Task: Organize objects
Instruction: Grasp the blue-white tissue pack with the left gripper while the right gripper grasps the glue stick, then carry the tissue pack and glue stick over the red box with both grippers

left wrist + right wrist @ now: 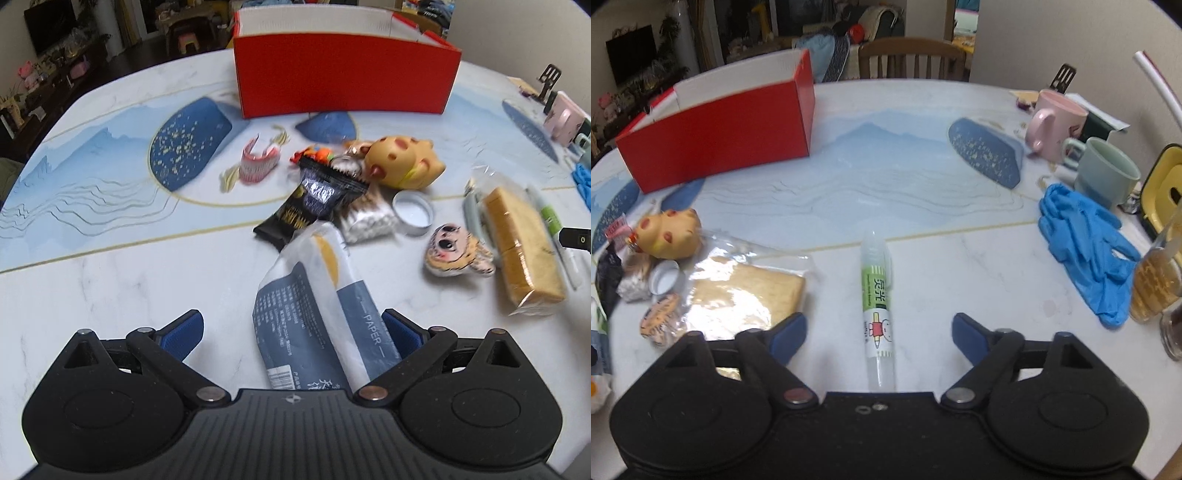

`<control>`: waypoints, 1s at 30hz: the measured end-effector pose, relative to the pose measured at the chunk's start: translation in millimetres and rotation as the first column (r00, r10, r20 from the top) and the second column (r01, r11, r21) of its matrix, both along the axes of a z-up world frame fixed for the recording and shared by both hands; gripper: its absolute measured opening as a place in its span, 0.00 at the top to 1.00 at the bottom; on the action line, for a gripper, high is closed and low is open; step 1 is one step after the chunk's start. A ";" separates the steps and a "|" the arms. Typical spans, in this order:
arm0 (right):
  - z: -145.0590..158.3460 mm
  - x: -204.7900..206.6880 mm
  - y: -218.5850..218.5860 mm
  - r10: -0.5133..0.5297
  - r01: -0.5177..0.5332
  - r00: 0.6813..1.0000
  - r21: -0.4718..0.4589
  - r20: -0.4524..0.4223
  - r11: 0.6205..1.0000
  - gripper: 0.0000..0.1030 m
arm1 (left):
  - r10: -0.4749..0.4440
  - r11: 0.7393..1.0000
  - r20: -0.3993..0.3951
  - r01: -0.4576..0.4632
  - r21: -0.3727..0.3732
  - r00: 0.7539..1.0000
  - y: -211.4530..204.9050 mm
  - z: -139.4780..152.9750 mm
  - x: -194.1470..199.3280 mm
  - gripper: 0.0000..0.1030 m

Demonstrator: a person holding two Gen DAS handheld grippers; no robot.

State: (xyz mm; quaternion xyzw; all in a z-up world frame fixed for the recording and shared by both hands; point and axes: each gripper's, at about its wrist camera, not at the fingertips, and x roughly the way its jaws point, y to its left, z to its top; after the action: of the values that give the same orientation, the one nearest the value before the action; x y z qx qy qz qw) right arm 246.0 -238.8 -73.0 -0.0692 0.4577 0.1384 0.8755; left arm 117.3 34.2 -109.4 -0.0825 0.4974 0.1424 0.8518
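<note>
White marble-look tabletop (110, 288), printed farther out with pale blue mountains and gold lines, runs beneath both tools. Nearest the left gripper (291, 332), its blue pads spread wide, a blue-and-white tissue pack (317, 306) lies between the fingers, close against the right-hand pad; whether they touch is unclear. Just ahead sit a black snack packet (310, 203), a white bottle cap (412, 212), a small striped plush face (456, 251) and, ahead to the right, a bagged block of biscuits (517, 240). Farther on are a yellow spotted toy (406, 162) and a pink toy denture (258, 164), then the open red box (343, 74) straight ahead at the table's far side. Motion blur softens this view, and a small jumble behind the snack packet cannot be made out. The right gripper (879, 334) is likewise spread, with a clear glue stick (877, 310) lying on the table between its fingers, touching neither. Only this view shows blue gloves (1086, 251) ahead to the right, a green mug (1104, 173) and pink mug (1056, 122) beyond them, a glass of amber drink (1156, 288) cut by the frame edge, and a wooden chair (912, 59) behind the table; here the red box stands ahead left. A dim living room with a dark television (51, 26) lies beyond.
</note>
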 end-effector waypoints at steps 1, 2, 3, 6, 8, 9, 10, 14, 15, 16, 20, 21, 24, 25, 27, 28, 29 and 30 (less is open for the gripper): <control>-2.8 2.6 0.1 0.005 -0.005 1.000 -0.001 -0.009 1.000 0.21 | 0.004 1.000 -0.005 -0.004 -0.006 1.000 0.8 -2.1 0.7 0.03; -4.7 4.3 0.9 0.007 -0.007 1.000 -0.004 -0.016 1.000 0.22 | 0.006 1.000 -0.011 -0.006 -0.011 1.000 1.4 -4.0 0.9 0.05; -6.5 5.8 1.4 0.009 -0.009 1.000 -0.006 -0.020 1.000 0.23 | 0.007 1.000 -0.017 -0.007 -0.014 1.000 2.0 -5.6 1.9 0.06; -11.0 10.1 4.7 0.021 -0.022 0.999 -0.015 -0.035 1.000 0.27 | 0.003 1.000 -0.025 -0.004 -0.014 1.000 3.2 -9.0 3.5 0.14; -12.7 12.0 7.2 0.029 -0.029 0.999 -0.020 -0.040 0.999 0.29 | 0.000 1.000 -0.029 0.000 -0.012 1.000 3.2 -10.1 4.1 0.23; -13.6 13.1 8.2 0.032 -0.033 0.999 -0.020 -0.043 0.999 0.31 | -0.002 1.000 -0.032 0.002 -0.015 0.999 3.6 -10.8 4.4 0.25; -14.5 13.8 9.1 0.033 -0.034 0.998 -0.020 -0.047 0.999 0.32 | 0.010 1.000 -0.035 -0.010 -0.016 0.999 4.0 -11.3 4.5 0.29; -17.6 17.4 11.9 0.034 -0.035 0.998 -0.022 -0.060 0.999 0.41 | 0.006 1.000 -0.028 -0.007 -0.026 1.000 6.5 -11.0 4.3 0.40; -18.4 18.0 12.2 0.033 -0.034 0.997 -0.020 -0.063 0.999 0.46 | 0.004 1.000 -0.025 -0.004 -0.026 1.000 6.9 -10.5 4.1 0.42; -18.7 18.4 12.6 0.033 -0.034 0.997 -0.021 -0.064 0.999 0.50 | 0.002 1.000 -0.024 -0.002 -0.026 1.000 7.4 -9.9 4.0 0.44; -17.5 19.5 15.6 0.047 -0.048 0.998 -0.027 -0.053 0.998 0.64 | -0.007 0.999 -0.020 0.006 -0.034 1.000 9.8 -8.9 2.8 0.51; -17.2 19.9 16.1 0.047 -0.049 0.998 -0.027 -0.050 0.998 0.70 | -0.008 0.999 -0.019 0.008 -0.040 1.000 10.8 -8.7 2.3 0.53; -16.8 21.8 16.9 0.035 -0.037 0.998 -0.034 -0.046 0.999 0.80 | -0.013 0.998 -0.011 0.012 -0.055 1.000 12.6 -7.1 0.3 0.56; -16.9 22.2 16.7 0.028 -0.030 0.999 -0.037 -0.043 0.999 0.83 | -0.015 0.998 -0.009 0.014 -0.054 1.000 12.7 -6.5 -0.4 0.57; -16.8 22.6 16.2 0.019 -0.021 0.999 -0.043 -0.040 0.999 0.84 | -0.018 0.998 -0.006 0.018 -0.054 1.000 13.3 -5.1 -1.7 0.59; -16.7 22.3 15.3 0.012 -0.014 0.999 -0.041 -0.040 0.999 0.84 | -0.017 0.998 -0.002 0.017 -0.056 1.000 13.8 -4.1 -2.6 0.60; -15.9 22.4 13.6 0.005 -0.007 0.999 -0.035 -0.039 0.999 0.84 | -0.016 0.998 0.003 0.016 -0.058 1.000 14.2 -3.0 -3.4 0.60; -15.0 21.5 13.1 -0.001 0.000 0.999 -0.031 -0.037 1.000 0.84 | -0.015 0.998 0.005 0.015 -0.060 1.000 14.7 -1.7 -3.9 0.60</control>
State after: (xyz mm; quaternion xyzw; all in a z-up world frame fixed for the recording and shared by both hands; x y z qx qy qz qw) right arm 267.5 -225.8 -88.0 -0.0799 0.4760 0.1323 0.8658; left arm 113.4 48.9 -111.1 -0.1049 0.5000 0.1208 0.8511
